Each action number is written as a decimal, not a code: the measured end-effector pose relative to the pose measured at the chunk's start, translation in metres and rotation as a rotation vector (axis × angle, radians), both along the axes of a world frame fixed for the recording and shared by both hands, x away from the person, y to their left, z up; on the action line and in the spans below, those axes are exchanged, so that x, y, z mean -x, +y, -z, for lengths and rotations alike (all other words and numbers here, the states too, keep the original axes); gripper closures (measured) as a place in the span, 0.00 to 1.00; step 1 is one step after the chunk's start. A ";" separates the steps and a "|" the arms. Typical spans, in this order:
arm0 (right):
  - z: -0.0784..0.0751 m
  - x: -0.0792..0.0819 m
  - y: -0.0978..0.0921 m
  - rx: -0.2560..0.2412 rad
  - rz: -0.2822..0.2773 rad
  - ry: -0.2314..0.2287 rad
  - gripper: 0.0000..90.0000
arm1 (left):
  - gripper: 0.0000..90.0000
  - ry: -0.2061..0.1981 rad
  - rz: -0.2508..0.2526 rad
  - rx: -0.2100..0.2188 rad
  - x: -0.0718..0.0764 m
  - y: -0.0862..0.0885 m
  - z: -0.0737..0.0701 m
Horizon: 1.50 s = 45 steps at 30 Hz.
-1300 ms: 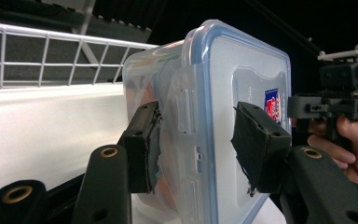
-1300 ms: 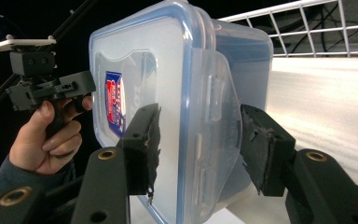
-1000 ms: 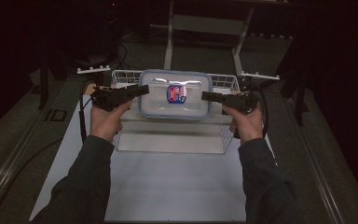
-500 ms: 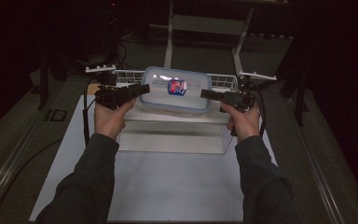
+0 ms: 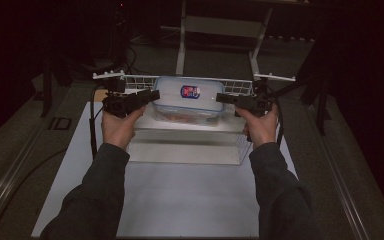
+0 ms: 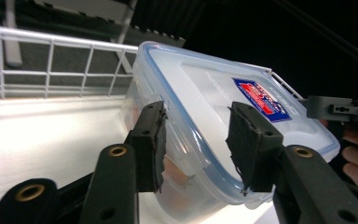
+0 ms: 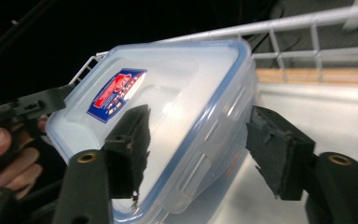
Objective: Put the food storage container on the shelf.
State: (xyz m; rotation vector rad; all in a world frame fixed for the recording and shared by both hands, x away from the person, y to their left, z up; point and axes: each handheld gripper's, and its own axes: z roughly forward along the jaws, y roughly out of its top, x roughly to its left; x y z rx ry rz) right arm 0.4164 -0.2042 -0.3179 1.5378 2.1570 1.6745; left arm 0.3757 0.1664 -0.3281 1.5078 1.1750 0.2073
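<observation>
High view: clear lidded food container (image 5: 189, 100) seen inside white wire basket (image 5: 230, 86) at far end of white table (image 5: 180, 200), between left gripper (image 5: 152, 95) and right gripper (image 5: 219, 97). Left gripper view: left gripper (image 6: 196, 140) held open, 2 jaws set astride container's (image 6: 214, 116) near corner, no clamping seen. Right gripper view: right gripper (image 7: 198, 149) likewise open, jaws spread either side of container's (image 7: 177, 98) blue-sealed edge. Red-blue label (image 7: 116, 93) carried on lid.
</observation>
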 end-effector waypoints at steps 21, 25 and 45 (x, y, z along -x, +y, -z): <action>-0.031 0.052 -0.015 0.134 -0.085 -0.280 0.97 | 0.92 -0.233 0.062 -0.102 0.050 0.021 -0.023; -0.033 0.061 -0.019 0.154 -0.097 -0.298 0.96 | 0.93 -0.240 0.083 -0.129 0.057 0.022 -0.024; 0.003 0.113 -0.050 0.290 -0.137 -0.380 0.58 | 0.60 -0.286 0.065 -0.259 0.103 0.054 0.004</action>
